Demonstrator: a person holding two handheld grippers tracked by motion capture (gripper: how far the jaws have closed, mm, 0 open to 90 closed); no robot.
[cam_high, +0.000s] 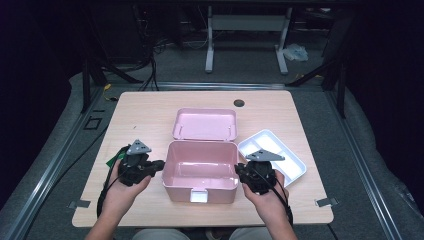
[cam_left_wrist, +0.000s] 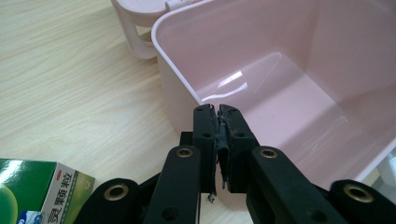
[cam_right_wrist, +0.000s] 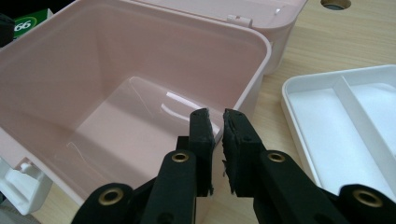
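Observation:
An open pink box (cam_high: 200, 190) stands mid-table with its lid (cam_high: 205, 122) folded back flat behind it, and nothing lies inside. My left gripper (cam_high: 161, 164) is at the box's left wall. In the left gripper view the box rim (cam_left_wrist: 173, 56) runs straight into that gripper (cam_left_wrist: 218, 109), whose pads press together on it. My right gripper (cam_high: 238, 169) is at the right wall. In the right gripper view that gripper (cam_right_wrist: 215, 114) straddles the box rim (cam_right_wrist: 254, 60), one jaw inside and one outside, closed on the wall.
A white divided tray (cam_high: 295, 167) (cam_right_wrist: 327, 130) lies just right of the box. A green carton (cam_left_wrist: 28, 186) (cam_right_wrist: 28, 23) lies on the table by my left hand. The box has a white latch (cam_high: 198, 196) at its front. A cable hole (cam_high: 239, 103) sits near the far edge.

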